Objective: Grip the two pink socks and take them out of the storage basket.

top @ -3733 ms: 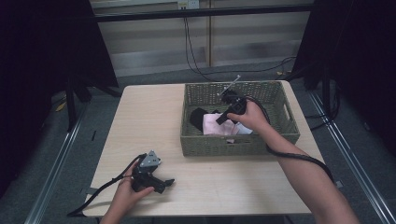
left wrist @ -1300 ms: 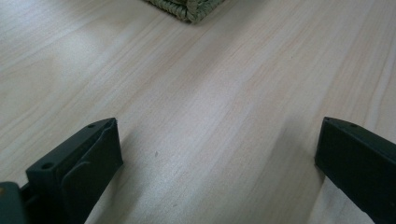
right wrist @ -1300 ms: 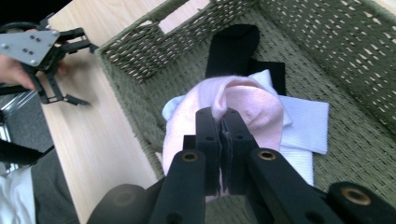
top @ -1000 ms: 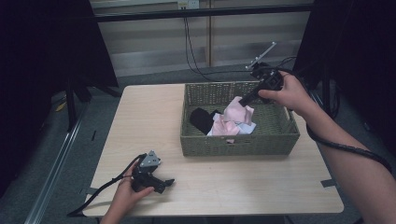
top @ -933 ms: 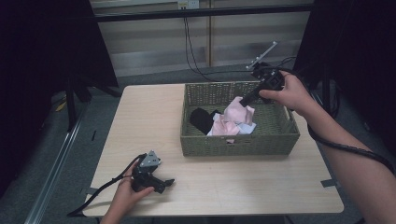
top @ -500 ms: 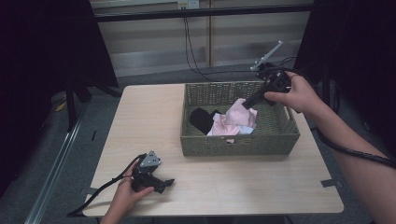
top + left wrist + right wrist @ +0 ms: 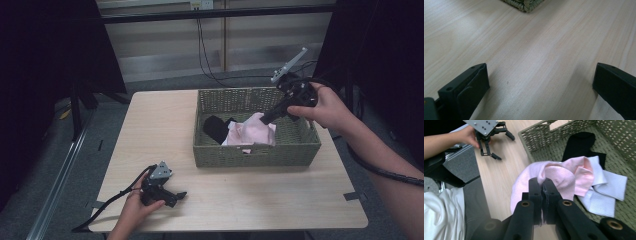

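dim, soft overhead light on the table point(image 7: 240, 200), dark surroundings, slight blur, soft shadows under the gripper views' jaws

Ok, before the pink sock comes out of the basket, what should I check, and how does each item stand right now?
1. Right gripper pinches the pink sock: ok, jaws shut on a fold.
2. Sock lifted free of the basket: not ok, its lower end hangs inside in the high view.
3. Nothing else caught in the jaws: ok, black sock and white sock lie apart.
4. Left gripper out of the way: ok, open on the table.
5. Grip firm enough: cannot tell.
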A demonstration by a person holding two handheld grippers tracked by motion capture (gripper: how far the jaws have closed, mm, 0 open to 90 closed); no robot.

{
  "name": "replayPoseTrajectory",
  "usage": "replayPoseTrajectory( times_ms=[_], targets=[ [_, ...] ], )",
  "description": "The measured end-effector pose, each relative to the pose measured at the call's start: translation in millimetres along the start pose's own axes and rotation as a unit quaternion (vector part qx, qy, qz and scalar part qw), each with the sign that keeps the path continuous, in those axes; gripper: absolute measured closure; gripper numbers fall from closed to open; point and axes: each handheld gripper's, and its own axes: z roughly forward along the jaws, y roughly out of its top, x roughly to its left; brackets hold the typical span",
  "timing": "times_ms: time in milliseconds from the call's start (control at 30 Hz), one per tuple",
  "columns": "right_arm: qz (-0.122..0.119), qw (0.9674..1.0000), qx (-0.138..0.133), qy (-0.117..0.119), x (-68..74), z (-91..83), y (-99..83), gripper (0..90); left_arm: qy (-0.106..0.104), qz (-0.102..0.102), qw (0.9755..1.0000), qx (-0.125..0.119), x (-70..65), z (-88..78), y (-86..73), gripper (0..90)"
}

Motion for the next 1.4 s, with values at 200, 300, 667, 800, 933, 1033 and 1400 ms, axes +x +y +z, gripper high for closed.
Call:
replayPoseTrajectory(
  times_ms=[200,300,667,800,933,1033,1400],
  targets=[
    [-0.011,0.9998,0.003,0.015,9.3,8.8,-3.7,86.8,0.001,0.0,1.0,0.0,0.0,0.0,0.0,0.0],
    [-0.015,0.9996,0.008,0.021,13.2,14.0,-4.2,86.8,0.001,0.0,1.0,-0.001,-0.1,0.2,-0.1,0.0],
    [-0.034,0.9984,0.013,0.044,25.2,30.7,-6.5,86.6,0.001,0.0,1.0,-0.002,-0.1,0.2,-0.2,0.0],
    [-0.036,0.998,0.016,0.049,26.1,37.8,-8.0,86.4,0.001,0.0,1.0,-0.002,-0.1,0.2,-0.2,0.0],
    [-0.036,0.9976,0.025,0.054,27.0,46.9,-9.9,86.2,0.001,0.0,1.0,-0.002,-0.1,0.3,-0.2,0.0],
    [-0.037,0.9973,0.031,0.056,27.1,53.5,-11.9,86.1,0.001,-0.002,1.0,-0.002,-0.3,0.3,-0.3,0.0],
    [-0.043,0.996,0.055,0.055,27.7,71.9,-18.3,84.2,0.001,-0.002,1.0,-0.002,-0.3,0.3,-0.2,0.0]
  ],
)
